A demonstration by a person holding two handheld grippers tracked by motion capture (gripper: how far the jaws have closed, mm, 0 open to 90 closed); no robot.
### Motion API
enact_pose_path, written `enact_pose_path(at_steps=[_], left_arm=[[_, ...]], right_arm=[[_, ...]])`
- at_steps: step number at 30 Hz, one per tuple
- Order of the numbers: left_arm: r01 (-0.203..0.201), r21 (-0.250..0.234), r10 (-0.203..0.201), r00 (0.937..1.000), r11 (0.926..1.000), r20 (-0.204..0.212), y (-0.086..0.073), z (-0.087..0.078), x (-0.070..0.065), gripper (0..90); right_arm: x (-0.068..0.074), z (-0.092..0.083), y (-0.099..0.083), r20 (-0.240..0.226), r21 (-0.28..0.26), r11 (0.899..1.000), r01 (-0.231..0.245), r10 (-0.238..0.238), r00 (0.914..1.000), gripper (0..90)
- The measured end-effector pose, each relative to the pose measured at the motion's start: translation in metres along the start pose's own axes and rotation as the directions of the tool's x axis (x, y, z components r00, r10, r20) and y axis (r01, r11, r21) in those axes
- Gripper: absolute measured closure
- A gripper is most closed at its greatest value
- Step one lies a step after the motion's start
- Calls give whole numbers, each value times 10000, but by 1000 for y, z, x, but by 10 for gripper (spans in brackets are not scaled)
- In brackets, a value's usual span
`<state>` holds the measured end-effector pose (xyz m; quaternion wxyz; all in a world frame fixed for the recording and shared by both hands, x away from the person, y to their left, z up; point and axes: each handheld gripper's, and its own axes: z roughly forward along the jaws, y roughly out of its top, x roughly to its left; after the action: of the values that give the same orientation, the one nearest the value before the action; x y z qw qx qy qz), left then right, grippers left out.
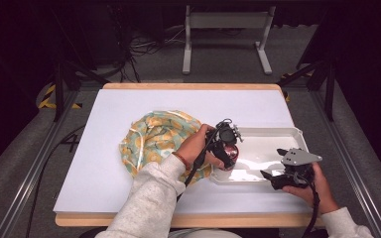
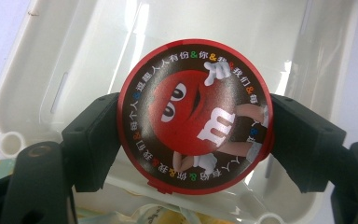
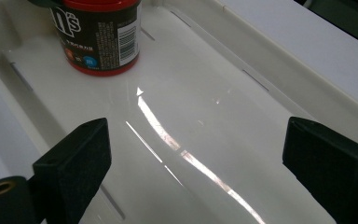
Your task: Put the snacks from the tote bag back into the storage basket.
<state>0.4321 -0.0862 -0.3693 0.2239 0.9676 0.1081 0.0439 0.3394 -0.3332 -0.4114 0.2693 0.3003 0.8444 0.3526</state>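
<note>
A round red-and-brown candy can stands upright at the left end of a white plastic tray. My left gripper comes down on it from above. In the left gripper view the black pads sit against both sides of the can's printed red lid, over the tray. My right gripper hovers open over the tray's near right part, with nothing between its jaws. The right gripper view looks between those wide jaws along the glossy tray floor to the can at the far end.
A crumpled clear bag with a yellow and green print lies left of the tray, under the left forearm. Everything rests on a white board on a wooden table. Metal frame legs and cables stand on the floor beyond.
</note>
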Motion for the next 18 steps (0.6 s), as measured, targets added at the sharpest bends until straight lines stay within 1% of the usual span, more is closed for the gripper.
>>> enact_pose_path(at_steps=[4, 5, 8, 11, 12, 15, 18], left_arm=[[2, 76, -1, 10000, 10000, -42, 0, -1, 0, 220], [-65, 62, 65, 10000, 10000, -74, 0, -2, 1, 218], [-9, -22, 9, 9999, 10000, -123, -1, -2, 1, 215], [-80, -91, 79, 9999, 9999, -138, 0, -4, 0, 216], [-23, -135, 22, 9999, 9999, -146, -1, -5, -1, 215], [-151, -77, 149, 9994, 9999, -298, 0, -8, -1, 213], [-86, -147, 81, 9993, 9999, -371, -1, -9, -2, 205]], right_arm=[[0, 0, 0, -15, 10, 10000, 24, -24, 10000, 86], [0, 0, 0, -24, 6, 10000, 29, -29, 10000, 86], [0, 0, 0, -32, 3, 10000, 9, -9, 10000, 86], [1, 0, 0, -42, 1, 10000, 14, -14, 10000, 87], [1, 0, 0, -45, 6, 10000, 18, -18, 10000, 87], [1, 0, 0, -45, 10, 10000, 10, -10, 10000, 87], [1, 0, 0, -53, 20, 10000, 26, -25, 10000, 87]])
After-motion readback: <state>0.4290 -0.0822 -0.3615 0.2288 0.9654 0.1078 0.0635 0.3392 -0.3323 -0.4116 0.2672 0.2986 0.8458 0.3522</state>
